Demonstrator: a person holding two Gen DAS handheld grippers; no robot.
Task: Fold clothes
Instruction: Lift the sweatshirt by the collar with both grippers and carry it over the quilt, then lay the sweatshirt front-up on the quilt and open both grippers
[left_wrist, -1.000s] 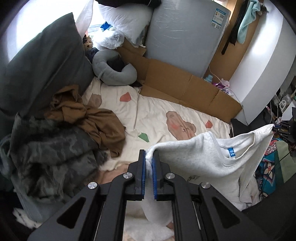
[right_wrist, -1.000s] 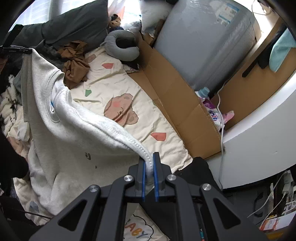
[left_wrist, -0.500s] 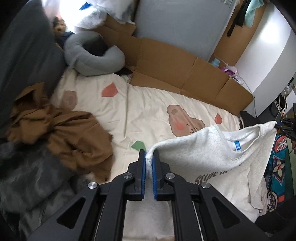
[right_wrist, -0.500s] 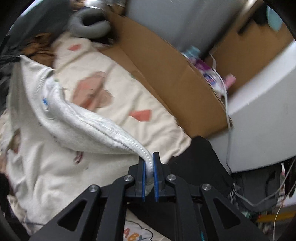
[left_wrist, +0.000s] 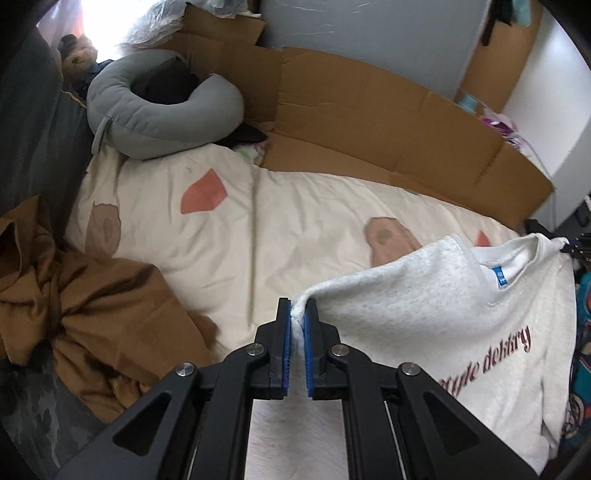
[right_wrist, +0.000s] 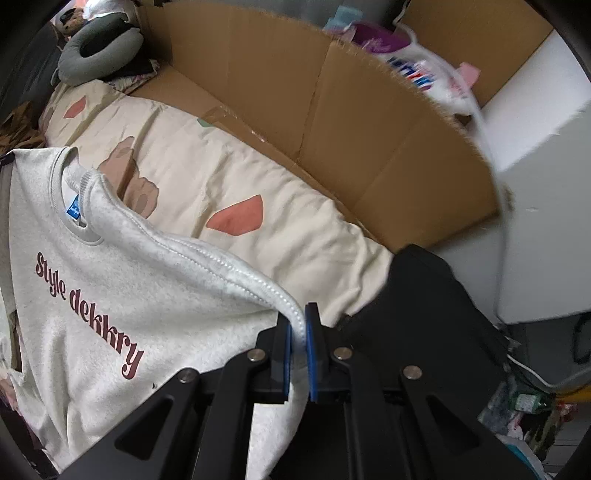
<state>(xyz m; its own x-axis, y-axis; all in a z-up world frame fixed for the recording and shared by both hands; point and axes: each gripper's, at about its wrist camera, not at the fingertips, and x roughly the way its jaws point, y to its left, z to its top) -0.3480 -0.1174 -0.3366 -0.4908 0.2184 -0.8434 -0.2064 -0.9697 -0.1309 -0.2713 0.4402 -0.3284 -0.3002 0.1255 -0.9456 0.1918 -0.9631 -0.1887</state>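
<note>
A light grey sweatshirt (left_wrist: 424, 314) with dark red lettering and a blue neck tag hangs stretched between both grippers, low over a cream bedsheet (left_wrist: 258, 229). My left gripper (left_wrist: 298, 314) is shut on one shoulder corner of it. My right gripper (right_wrist: 298, 321) is shut on the other shoulder, where the seam of the sweatshirt (right_wrist: 110, 288) runs into the blue pads. The chest print faces up in both views. The far tip of the right gripper shows at the right edge of the left wrist view.
A brown garment (left_wrist: 92, 306) lies crumpled at the left of the bed, beside a dark camouflage one. A grey U-shaped pillow (left_wrist: 147, 110) and a teddy bear sit at the head. Cardboard (right_wrist: 332, 110) lines the far side. A black item (right_wrist: 424, 295) lies at the bed's corner.
Both grippers have come down and forward toward the bed with the sweatshirt held between them. The sheet and cardboard now look much closer, and the chest print has come into view.
</note>
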